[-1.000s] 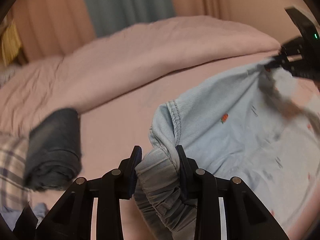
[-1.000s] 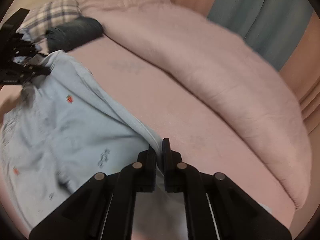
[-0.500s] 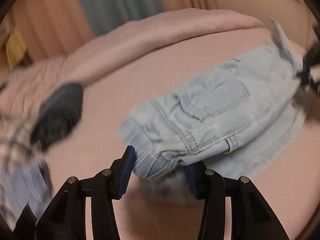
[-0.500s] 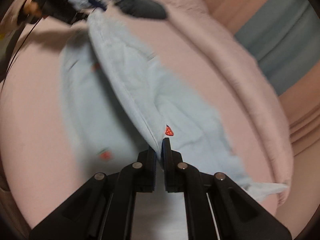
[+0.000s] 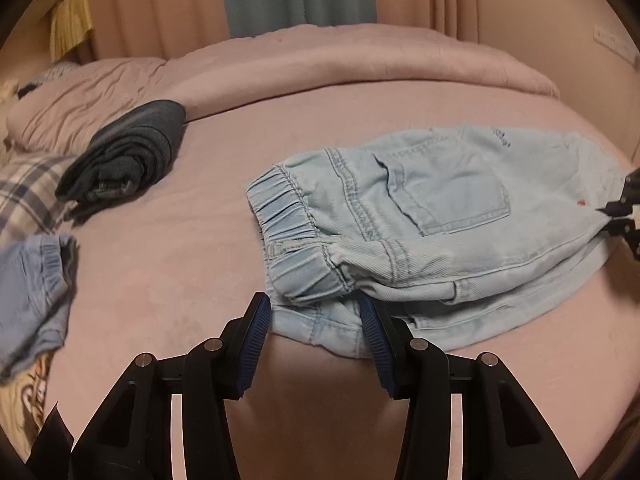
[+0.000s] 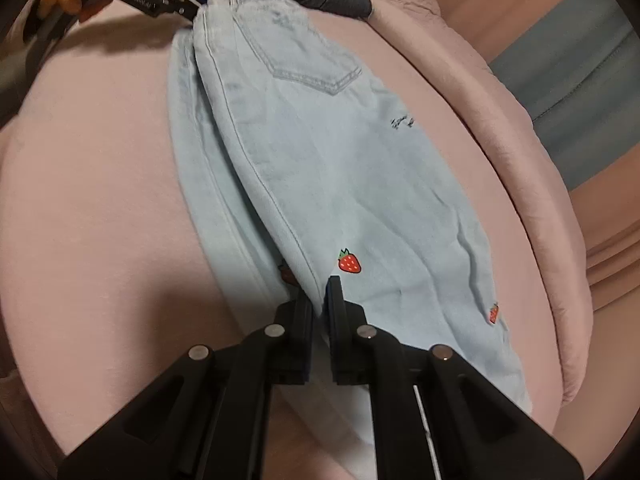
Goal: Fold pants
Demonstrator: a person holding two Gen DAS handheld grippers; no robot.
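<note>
Light blue denim pants (image 5: 432, 216) with strawberry prints lie folded lengthwise, one leg over the other, on the pink bed (image 5: 168, 264). Their elastic waistband (image 5: 288, 240) is nearest the left gripper (image 5: 316, 320), which is open with its blue pads on either side of the waist corner. In the right wrist view the pants (image 6: 340, 152) stretch away from the right gripper (image 6: 320, 296), which is shut on the folded leg edge next to a strawberry print. The left gripper (image 6: 192, 0) shows at the far waist end.
A rolled dark garment (image 5: 124, 156) lies at the left by a pink pillow (image 5: 80, 100). A plaid cloth (image 5: 24, 192) and another blue denim piece (image 5: 32, 292) sit at the left edge. A rolled pink duvet (image 5: 360, 64) runs along the back.
The pants were swung over and laid flat on the bed. The left gripper opened and let go of the waistband. The right gripper stays shut on the leg edge.
</note>
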